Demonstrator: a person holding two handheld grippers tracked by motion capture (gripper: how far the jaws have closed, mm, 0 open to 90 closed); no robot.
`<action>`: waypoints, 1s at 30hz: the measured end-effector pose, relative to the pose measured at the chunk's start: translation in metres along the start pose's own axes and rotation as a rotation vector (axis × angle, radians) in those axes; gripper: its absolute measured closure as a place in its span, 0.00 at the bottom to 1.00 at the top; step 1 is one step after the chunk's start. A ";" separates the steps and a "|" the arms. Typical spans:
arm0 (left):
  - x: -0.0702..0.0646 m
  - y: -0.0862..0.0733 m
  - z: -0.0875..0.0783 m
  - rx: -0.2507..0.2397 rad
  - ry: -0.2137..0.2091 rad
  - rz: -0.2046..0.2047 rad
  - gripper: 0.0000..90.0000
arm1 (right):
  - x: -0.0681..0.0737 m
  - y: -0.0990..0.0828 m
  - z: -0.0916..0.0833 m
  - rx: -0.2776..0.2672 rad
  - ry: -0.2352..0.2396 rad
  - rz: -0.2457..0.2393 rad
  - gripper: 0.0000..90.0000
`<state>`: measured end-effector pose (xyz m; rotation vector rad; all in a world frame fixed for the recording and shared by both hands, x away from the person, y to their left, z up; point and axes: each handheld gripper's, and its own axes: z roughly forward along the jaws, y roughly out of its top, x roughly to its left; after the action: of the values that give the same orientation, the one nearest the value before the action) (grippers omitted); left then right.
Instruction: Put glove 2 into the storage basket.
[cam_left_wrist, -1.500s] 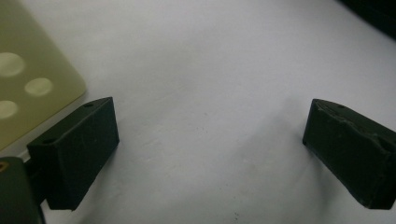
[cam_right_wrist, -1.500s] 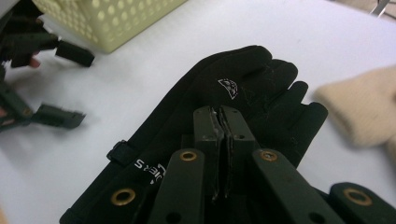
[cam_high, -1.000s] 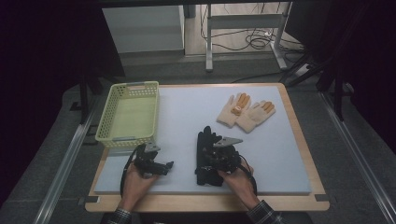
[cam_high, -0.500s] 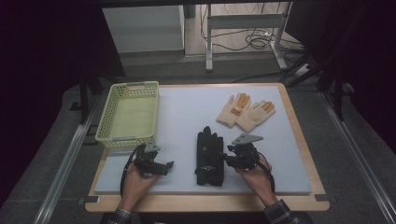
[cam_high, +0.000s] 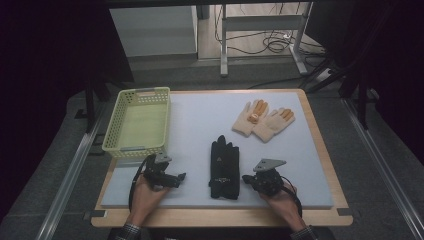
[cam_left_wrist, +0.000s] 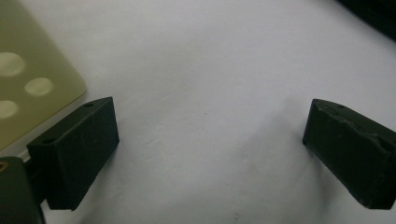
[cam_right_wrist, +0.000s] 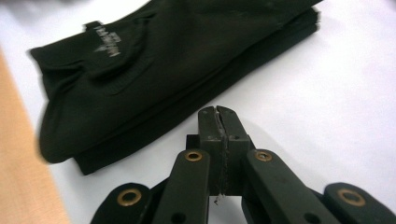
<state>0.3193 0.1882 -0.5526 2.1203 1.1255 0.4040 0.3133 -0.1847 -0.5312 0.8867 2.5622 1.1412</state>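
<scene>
Your right gripper (cam_high: 251, 179) sits near the front edge of the table, just right of the black gloves (cam_high: 223, 169), with its jaws pressed together and nothing between them; they have just been closing. The right gripper view brings out what the high view is too far off to give: the pads (cam_right_wrist: 219, 122) meet flat, clear of the cloth, and the black gloves (cam_right_wrist: 154, 70) lie as a stacked pair with pale lettering on a cuff tab, the cuff end close to the wooden front edge.

Your left gripper (cam_high: 176, 177) rests near the front left corner, its jaws standing wide over bare mat with nothing held. The left gripper view shows a corner of the yellow-green basket (cam_left_wrist: 28, 88) just beside one of its jaws.

From above, the basket (cam_high: 113, 143) lies along the left edge of the table, and I can see nothing in it. The cream gloves (cam_high: 262, 120) with orange fingertips lie side by side toward the back right, well apart from the black pair at mid-front.
</scene>
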 end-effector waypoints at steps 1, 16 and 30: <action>0.000 0.000 0.000 0.000 0.000 0.000 0.04 | 0.000 0.000 0.000 0.000 0.000 0.000 0.98; 0.000 0.000 0.000 0.000 0.000 0.000 0.04 | 0.022 0.013 0.021 -0.008 0.086 -0.042 0.98; 0.000 0.000 0.000 0.001 0.001 -0.001 0.04 | 0.033 0.036 0.051 -0.012 0.087 -0.042 0.98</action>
<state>0.3194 0.1887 -0.5523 2.1207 1.1273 0.4041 0.3233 -0.1149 -0.5375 0.7937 2.6261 1.2076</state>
